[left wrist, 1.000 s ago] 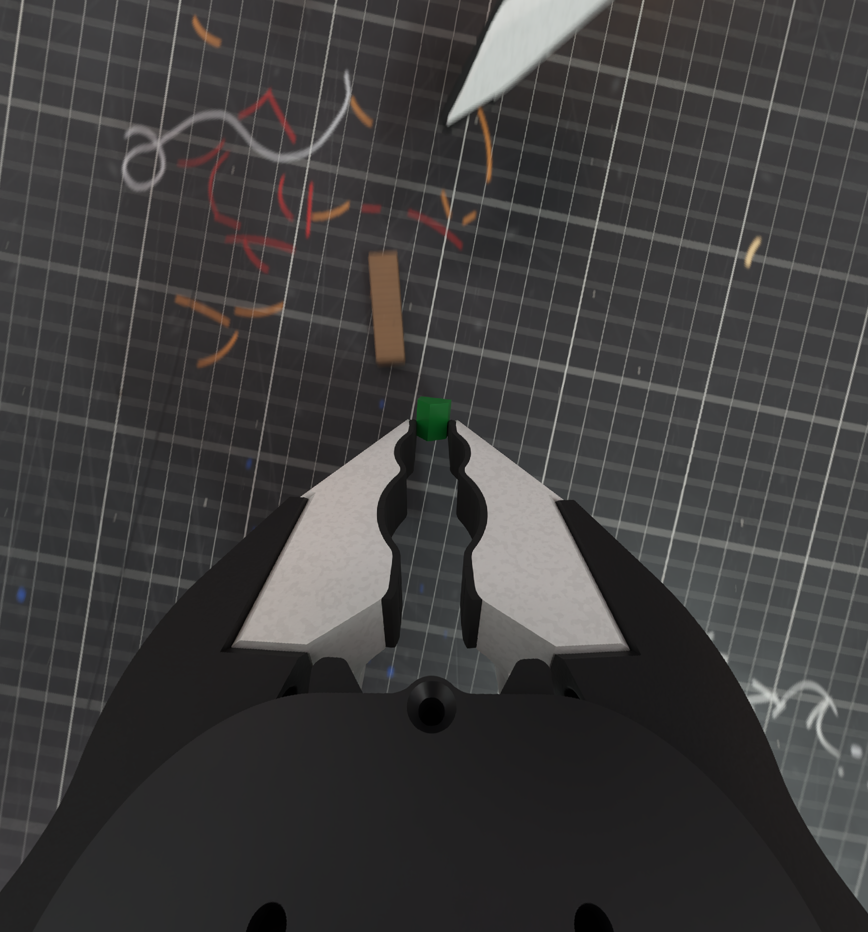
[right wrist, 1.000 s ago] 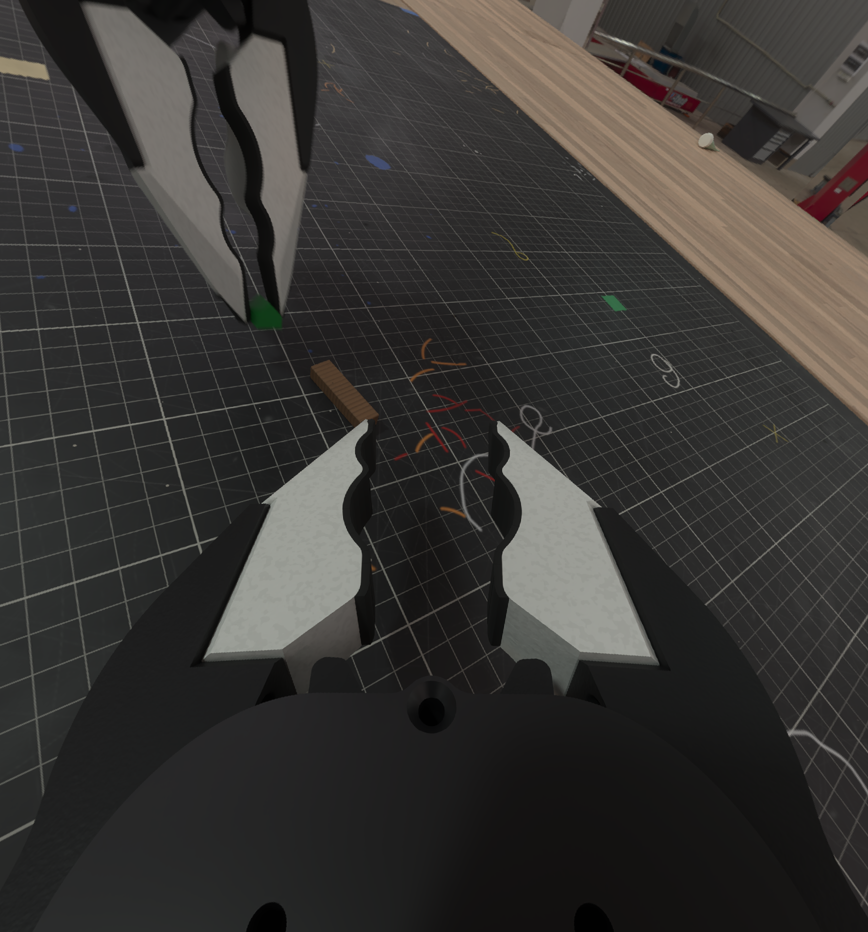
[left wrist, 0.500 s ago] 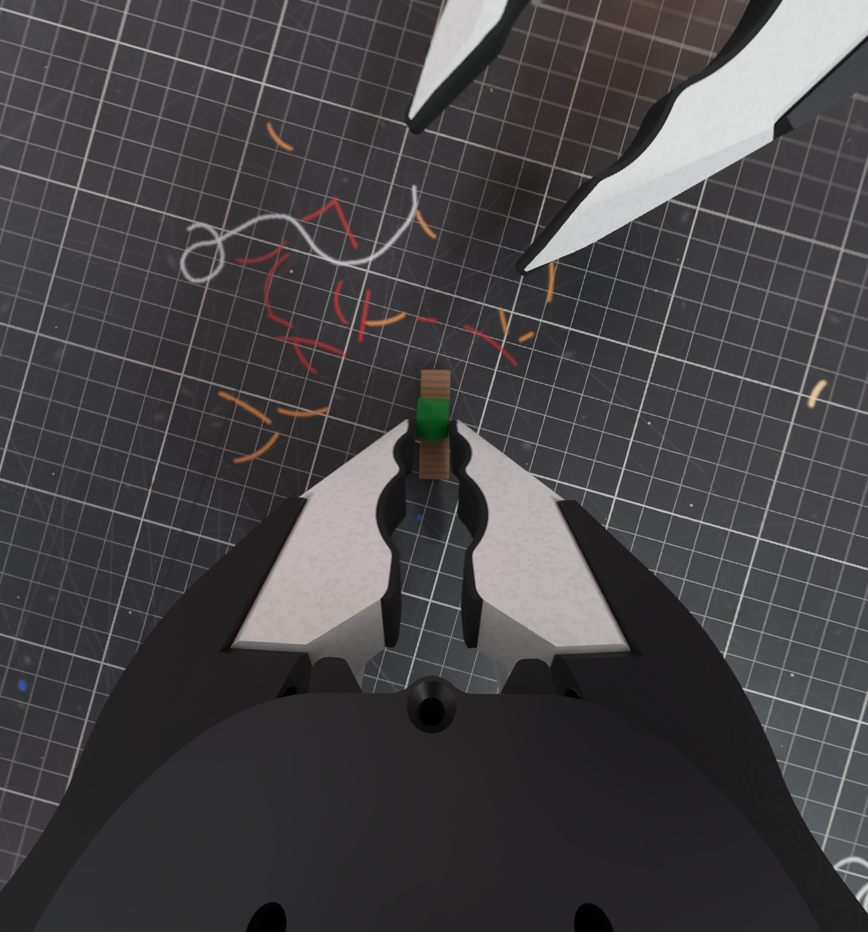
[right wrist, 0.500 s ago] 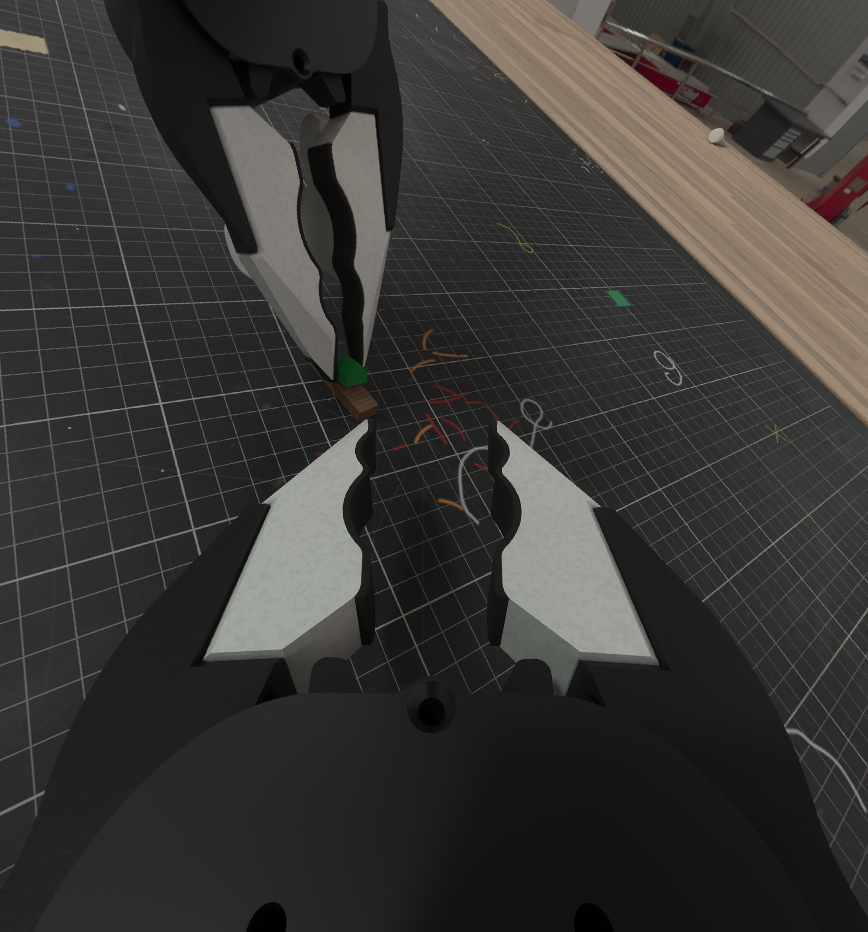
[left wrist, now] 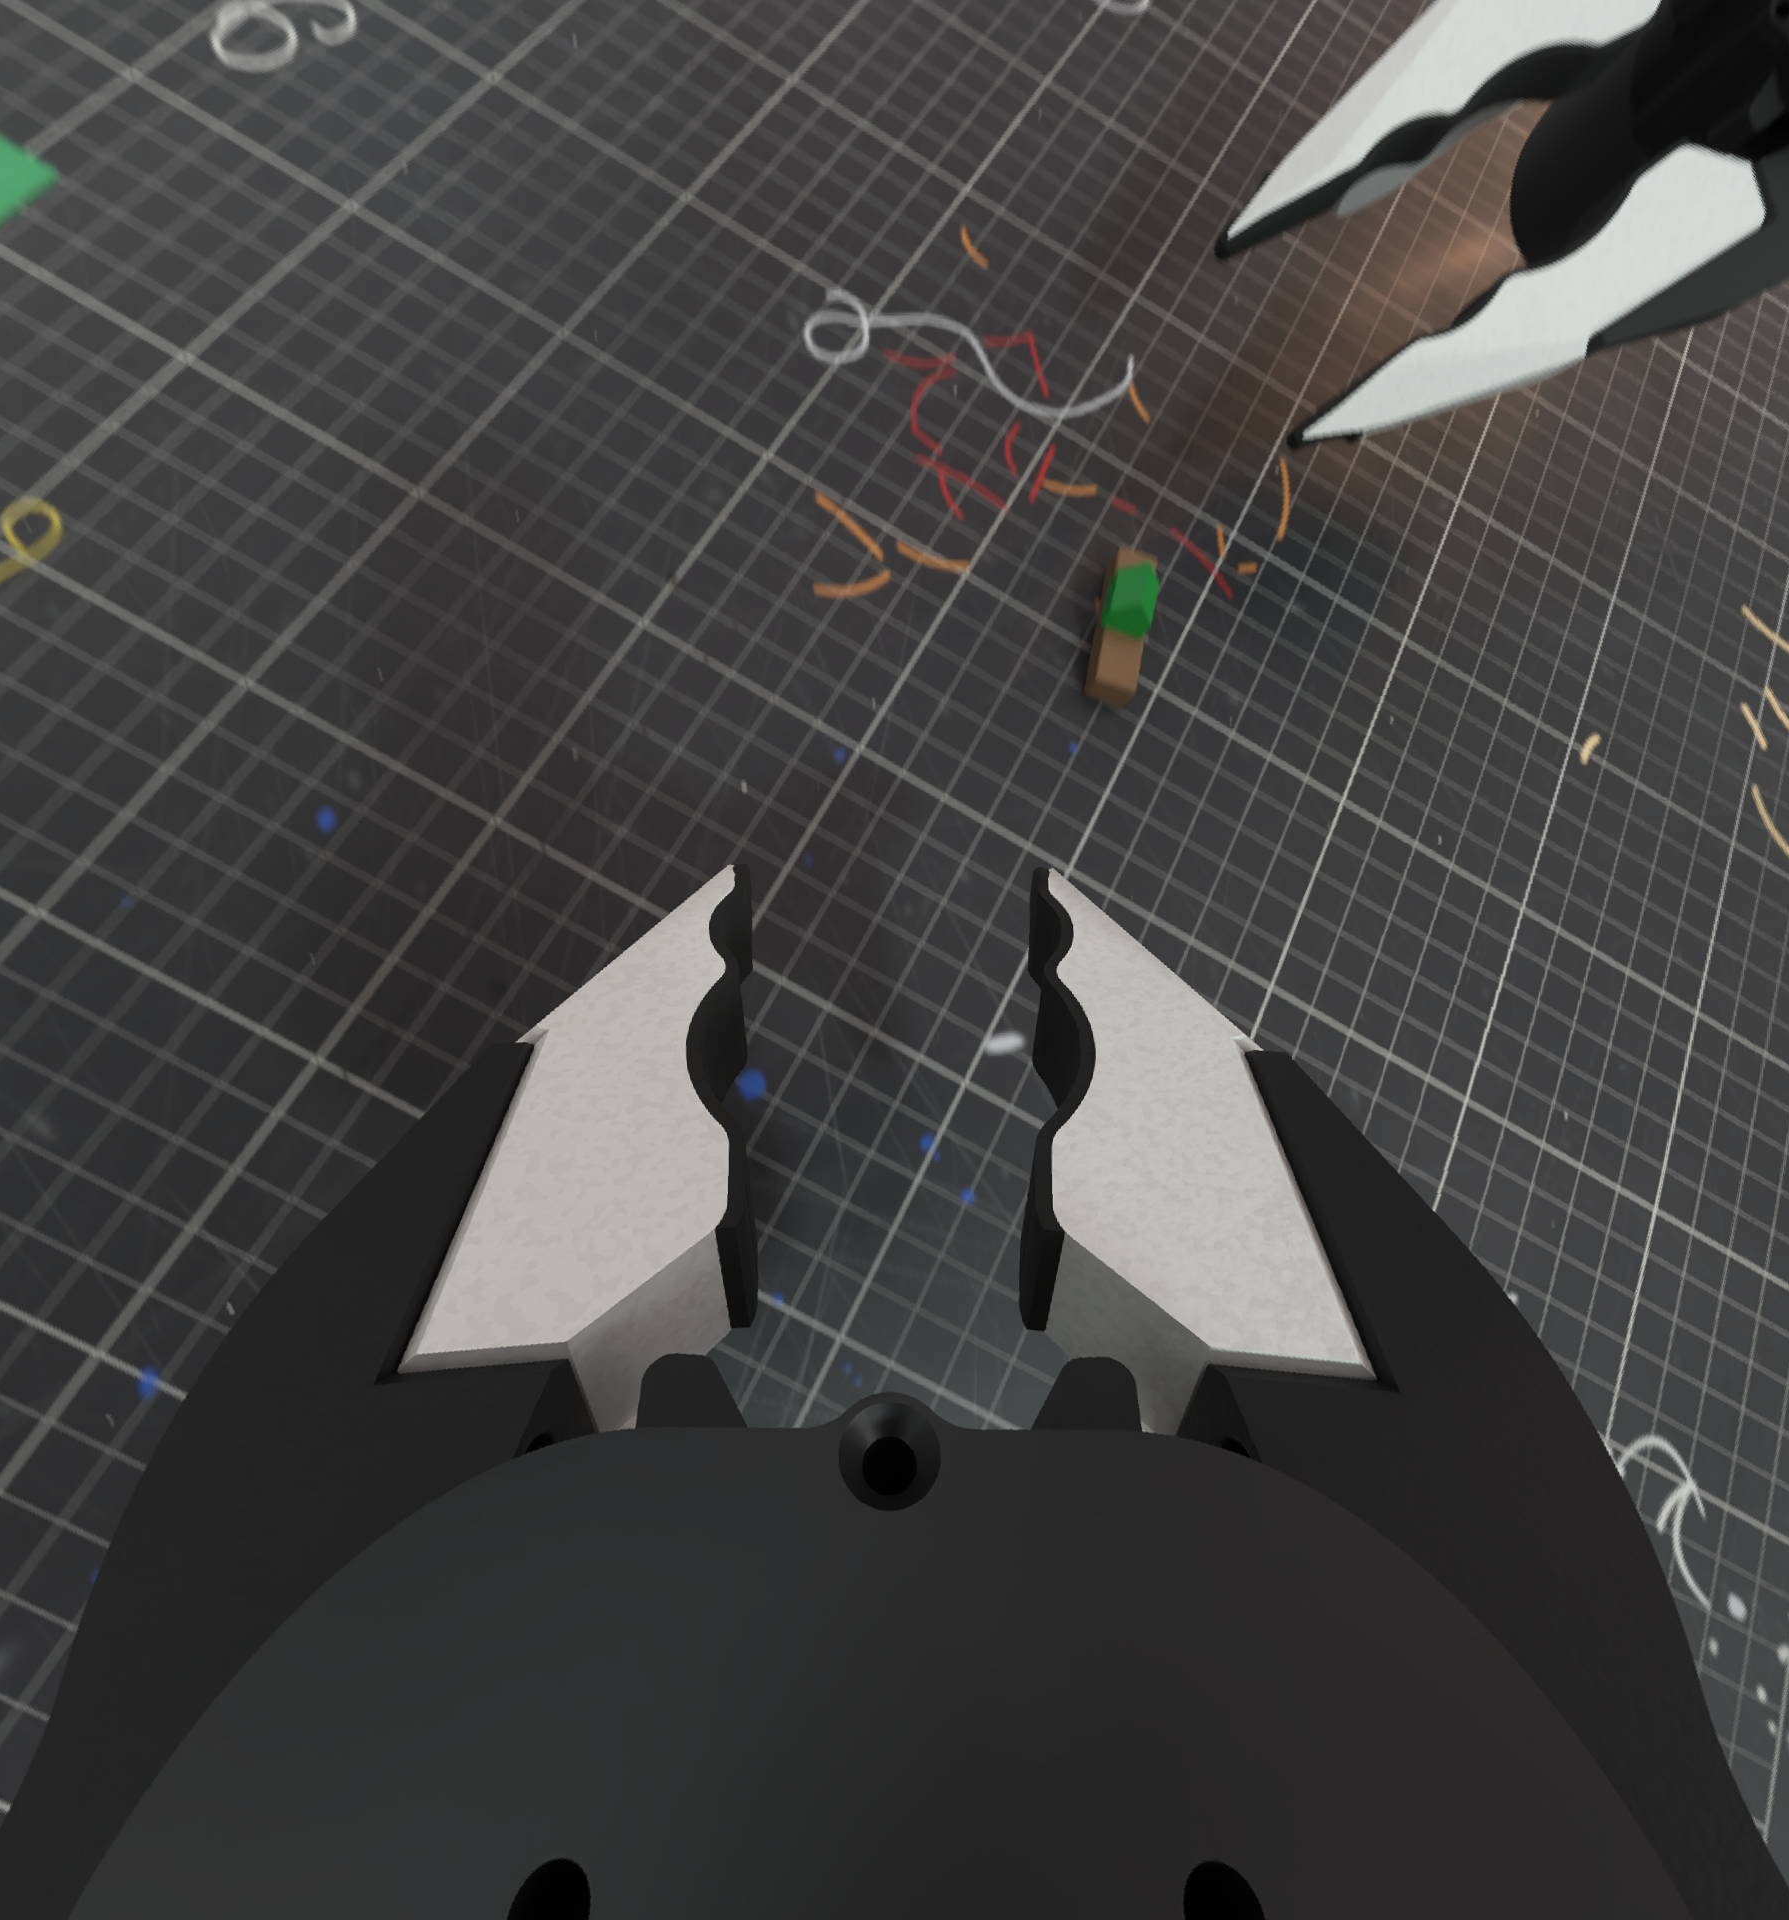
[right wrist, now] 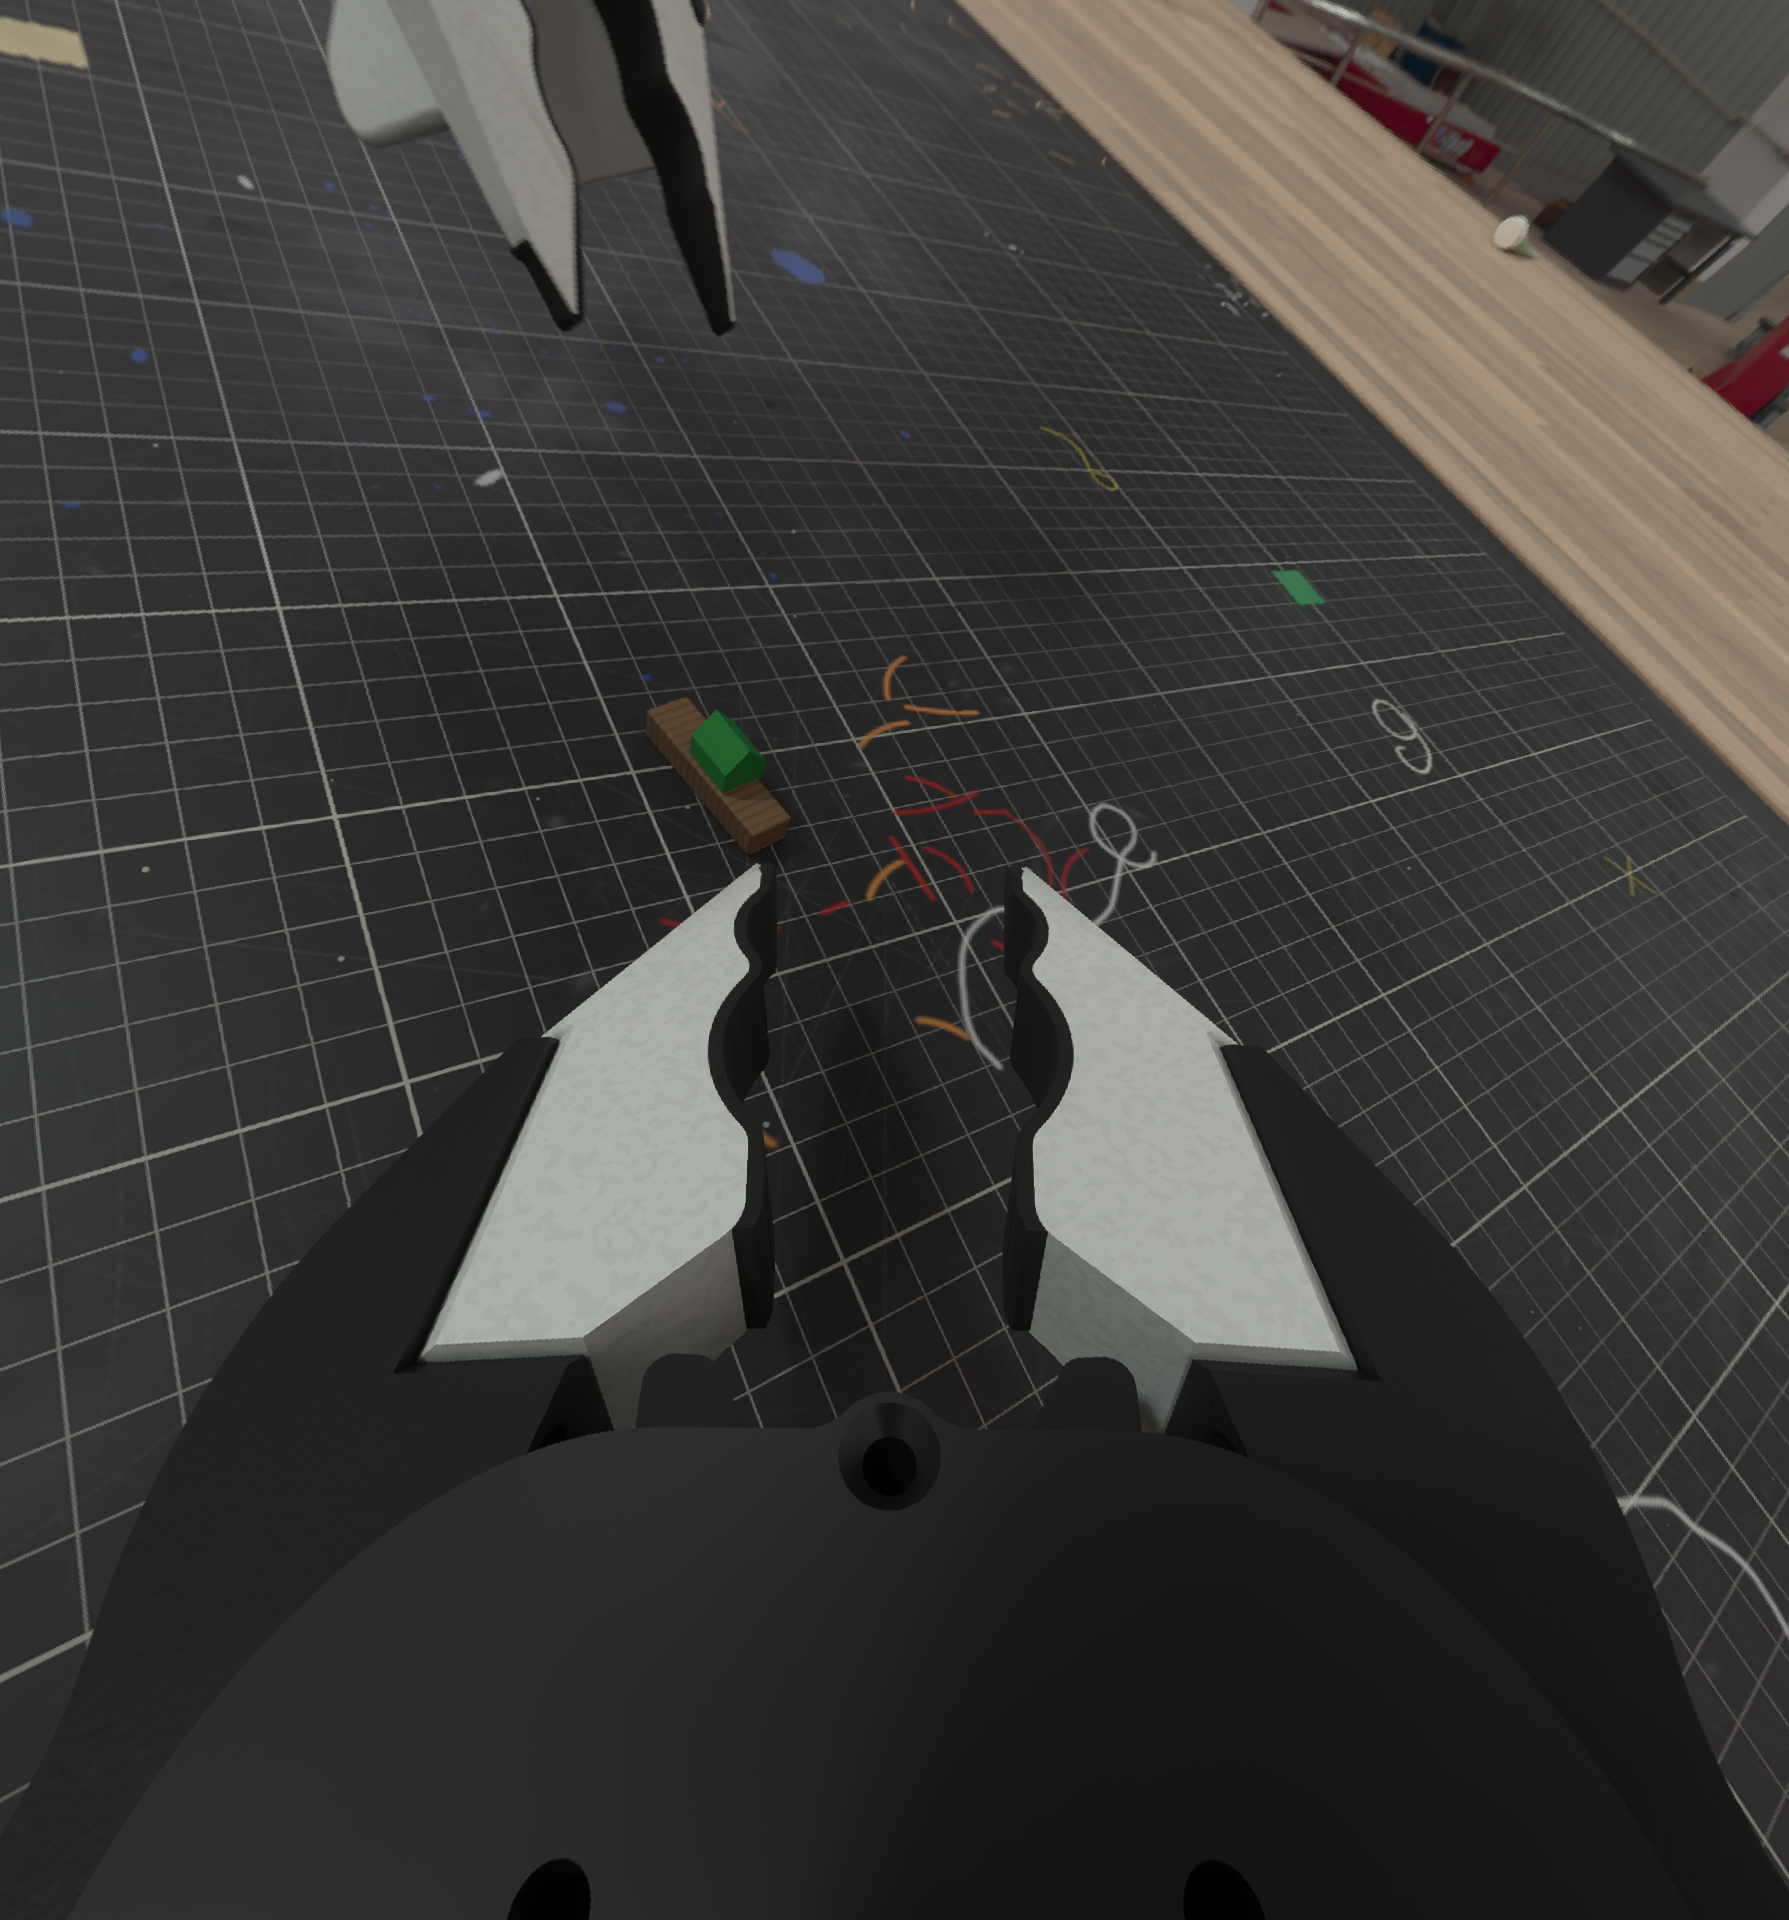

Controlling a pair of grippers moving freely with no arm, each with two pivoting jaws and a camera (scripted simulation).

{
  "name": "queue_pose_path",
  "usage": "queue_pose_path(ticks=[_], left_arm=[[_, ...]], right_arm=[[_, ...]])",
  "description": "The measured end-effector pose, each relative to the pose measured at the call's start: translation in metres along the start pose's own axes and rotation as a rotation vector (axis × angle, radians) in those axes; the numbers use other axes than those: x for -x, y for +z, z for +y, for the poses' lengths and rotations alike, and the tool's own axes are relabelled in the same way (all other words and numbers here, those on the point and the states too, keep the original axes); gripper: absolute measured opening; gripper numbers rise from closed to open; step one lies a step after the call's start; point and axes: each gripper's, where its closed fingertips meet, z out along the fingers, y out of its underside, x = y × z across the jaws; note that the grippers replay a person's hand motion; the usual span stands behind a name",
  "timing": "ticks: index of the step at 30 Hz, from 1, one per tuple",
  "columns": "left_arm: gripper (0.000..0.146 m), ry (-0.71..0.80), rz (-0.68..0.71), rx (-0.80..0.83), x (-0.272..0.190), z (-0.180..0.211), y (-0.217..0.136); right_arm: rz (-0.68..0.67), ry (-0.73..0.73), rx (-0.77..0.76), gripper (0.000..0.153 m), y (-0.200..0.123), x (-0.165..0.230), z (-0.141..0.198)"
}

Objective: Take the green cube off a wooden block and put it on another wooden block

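Right wrist view: green cube (right wrist: 726, 751) on wooden block (right wrist: 718, 775), beyond claw (right wrist: 888, 883).

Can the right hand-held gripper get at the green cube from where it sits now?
Probably yes. The right hand-held gripper is open, and the green cube sits exposed on the wooden block just ahead and left of its fingertips. The left hand-held gripper hangs open farther off, apart from the cube.
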Motion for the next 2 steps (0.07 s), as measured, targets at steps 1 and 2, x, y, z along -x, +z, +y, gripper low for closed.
queue_pose_path(ticks=[1, 2], left_arm=[[0.054, -0.008, 0.004, 0.006, -0.0006, 0.0082, -0.0018], [0.055, -0.010, 0.009, 0.017, -0.0014, 0.0145, -0.0023]], right_arm=[[-0.005, -0.002, 0.009, 0.043, 0.0011, 0.0011, 0.0008], [-0.009, -0.003, 0.019, 0.043, 0.0021, 0.0020, 0.0015]])
